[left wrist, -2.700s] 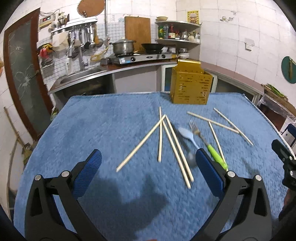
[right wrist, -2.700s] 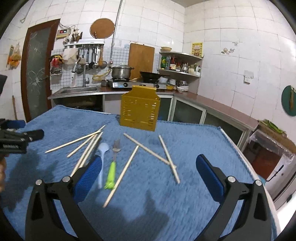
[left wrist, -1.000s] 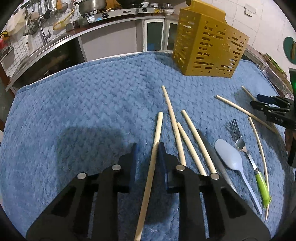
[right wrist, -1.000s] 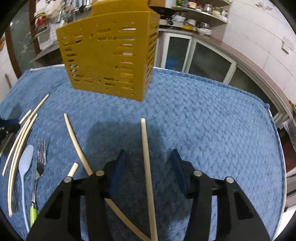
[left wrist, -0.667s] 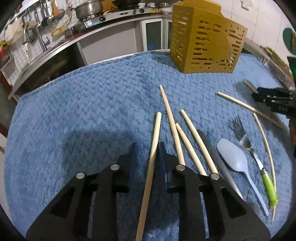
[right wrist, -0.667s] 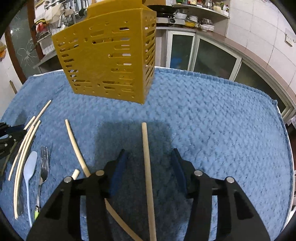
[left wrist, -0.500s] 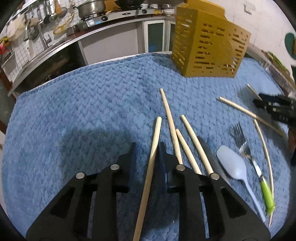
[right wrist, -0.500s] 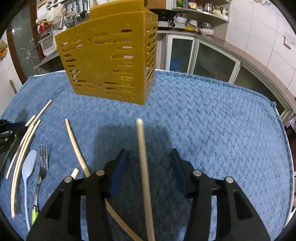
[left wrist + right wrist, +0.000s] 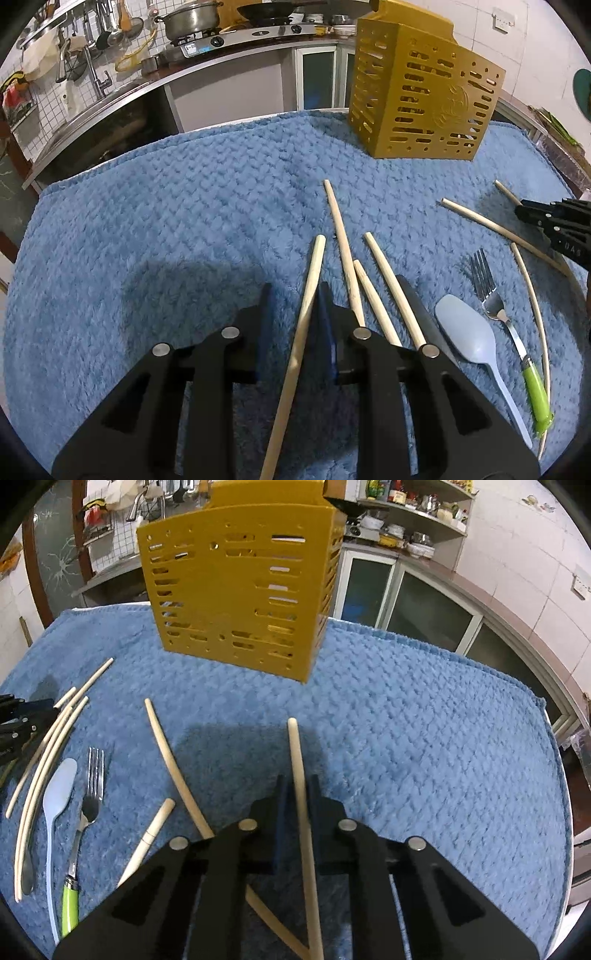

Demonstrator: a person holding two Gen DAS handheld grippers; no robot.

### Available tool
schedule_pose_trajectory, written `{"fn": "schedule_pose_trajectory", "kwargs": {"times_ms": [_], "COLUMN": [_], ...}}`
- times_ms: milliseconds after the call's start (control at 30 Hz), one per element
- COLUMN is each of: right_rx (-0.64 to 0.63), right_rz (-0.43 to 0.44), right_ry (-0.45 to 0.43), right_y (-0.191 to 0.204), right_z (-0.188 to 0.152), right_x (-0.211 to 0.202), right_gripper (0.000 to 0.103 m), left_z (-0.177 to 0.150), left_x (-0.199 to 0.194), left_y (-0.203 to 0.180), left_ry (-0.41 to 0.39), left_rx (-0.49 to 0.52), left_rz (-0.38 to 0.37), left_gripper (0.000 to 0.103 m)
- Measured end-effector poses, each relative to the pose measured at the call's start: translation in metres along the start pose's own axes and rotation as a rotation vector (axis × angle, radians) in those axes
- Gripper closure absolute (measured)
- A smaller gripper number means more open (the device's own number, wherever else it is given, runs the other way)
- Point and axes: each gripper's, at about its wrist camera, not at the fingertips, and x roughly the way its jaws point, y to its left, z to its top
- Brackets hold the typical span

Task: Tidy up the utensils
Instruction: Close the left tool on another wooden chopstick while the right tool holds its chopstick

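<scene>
While both hand-held grippers are pointing down at the blue towel covering the bench, each is working on one chopstick. The left hand-held gripper is standing nearly closed around a chopstick; its right pad is touching the stick, but contact on the other side cannot be confirmed. The right hand-held gripper is closing its jaws, and its pads are pressing on a second chopstick running forward between them.

Progress is judged as early. The yellow holder is standing ahead of both grippers, well apart from them, and nothing is showing inside it. Still lying on the towel: three chopsticks just right of the left gripper, a pale spoon and a green-handled fork further right, and more chopsticks left of the right gripper.

Visibility is being limited as follows. Rear ends of both gripped chopsticks are passing behind the gripper bodies. A dark strip beside the spoon cannot be identified. Whether either stick is lifting clear of the towel cannot be told. The holder's compartments are hidden from both views.
</scene>
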Motion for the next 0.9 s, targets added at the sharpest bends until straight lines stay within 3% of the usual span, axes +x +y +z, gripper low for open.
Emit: {"fn": "schedule_pose_trajectory", "kwargs": {"times_ms": [200, 267, 433, 900], "right_rx": [0.030, 0.046, 0.066, 0.192], "right_rz": [0.055, 0.066, 0.060, 0.083], "right_ry": [0.050, 0.073, 0.092, -0.118], "right_y": [-0.009, -0.012, -0.013, -0.023], "right_z": [0.008, 0.012, 0.012, 0.000], "right_x": [0.005, 0.006, 0.002, -0.041], "right_gripper": [0.092, 0.094, 0.097, 0.097], "left_z": [0.004, 0.005, 0.005, 0.003], "left_x": [0.002, 0.002, -0.001, -0.028], "left_y": [0.000, 0.001, 0.007, 0.017], "left_ry": [0.010, 0.010, 0.017, -0.046], "left_rx": [-0.024, -0.029, -0.072, -0.162], "left_rz": [0.008, 0.019, 0.003, -0.058], "left_gripper": [0.087, 0.096, 0.099, 0.099]}}
